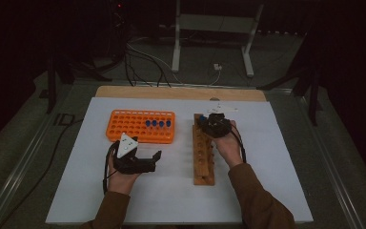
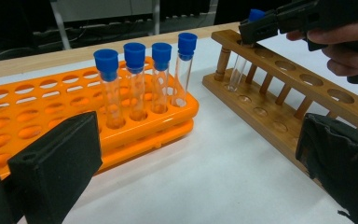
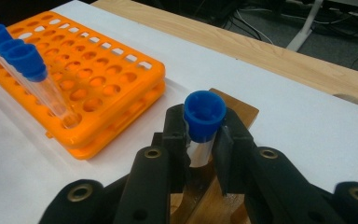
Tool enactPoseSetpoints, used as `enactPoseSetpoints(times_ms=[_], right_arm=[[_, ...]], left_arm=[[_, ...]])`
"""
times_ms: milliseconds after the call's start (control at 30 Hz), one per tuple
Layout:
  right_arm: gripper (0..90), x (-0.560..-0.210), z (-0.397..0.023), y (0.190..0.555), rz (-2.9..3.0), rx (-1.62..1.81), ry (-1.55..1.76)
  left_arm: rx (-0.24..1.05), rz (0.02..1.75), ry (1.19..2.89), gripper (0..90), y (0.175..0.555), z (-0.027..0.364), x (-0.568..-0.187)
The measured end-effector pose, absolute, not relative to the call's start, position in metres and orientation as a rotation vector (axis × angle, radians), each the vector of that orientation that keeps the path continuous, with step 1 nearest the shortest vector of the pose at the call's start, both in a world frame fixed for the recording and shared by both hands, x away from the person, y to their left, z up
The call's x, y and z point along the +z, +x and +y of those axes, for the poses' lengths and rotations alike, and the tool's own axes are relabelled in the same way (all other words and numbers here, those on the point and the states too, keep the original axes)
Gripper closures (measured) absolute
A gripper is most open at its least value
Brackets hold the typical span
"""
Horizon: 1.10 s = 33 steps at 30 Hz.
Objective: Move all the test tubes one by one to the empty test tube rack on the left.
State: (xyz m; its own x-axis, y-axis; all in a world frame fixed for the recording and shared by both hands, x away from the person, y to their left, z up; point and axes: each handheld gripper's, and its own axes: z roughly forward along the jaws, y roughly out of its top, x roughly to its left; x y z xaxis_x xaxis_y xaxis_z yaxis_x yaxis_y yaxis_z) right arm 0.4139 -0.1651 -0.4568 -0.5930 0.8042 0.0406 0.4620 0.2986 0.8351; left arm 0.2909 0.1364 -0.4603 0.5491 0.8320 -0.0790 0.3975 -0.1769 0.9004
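A clear test tube with a blue cap (image 3: 204, 114) stands in the end hole of the wooden rack (image 3: 237, 108), and my right gripper (image 3: 204, 140) is shut on it just below the cap. In the left gripper view the same tube (image 2: 237, 70) reaches down through the top rail of the wooden rack (image 2: 284, 100), gripped by the right gripper (image 2: 261, 25). Several more blue-capped tubes (image 2: 140, 77) stand upright in the orange rack (image 2: 37, 107). My left gripper (image 1: 156, 161) rests open on the white mat, its jaws wide apart with nothing between them, pointing toward both racks.
The orange rack (image 1: 140, 126) and the wooden rack (image 1: 203, 155) lie side by side on a white mat (image 1: 262, 157) over a wooden table. Most holes in both racks stand unfilled. Cables and a metal stand (image 1: 212, 28) are on the floor beyond the table.
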Motion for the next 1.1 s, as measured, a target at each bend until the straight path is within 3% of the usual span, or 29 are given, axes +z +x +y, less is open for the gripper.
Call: enactPoseSetpoints(times_ms=[1100], right_arm=[[77.1,-0.394,-0.173,0.382,2.087,1.377,0.989]], left_arm=[[0.538,1.013,1.794,0.9,0.291,0.134,-0.461]])
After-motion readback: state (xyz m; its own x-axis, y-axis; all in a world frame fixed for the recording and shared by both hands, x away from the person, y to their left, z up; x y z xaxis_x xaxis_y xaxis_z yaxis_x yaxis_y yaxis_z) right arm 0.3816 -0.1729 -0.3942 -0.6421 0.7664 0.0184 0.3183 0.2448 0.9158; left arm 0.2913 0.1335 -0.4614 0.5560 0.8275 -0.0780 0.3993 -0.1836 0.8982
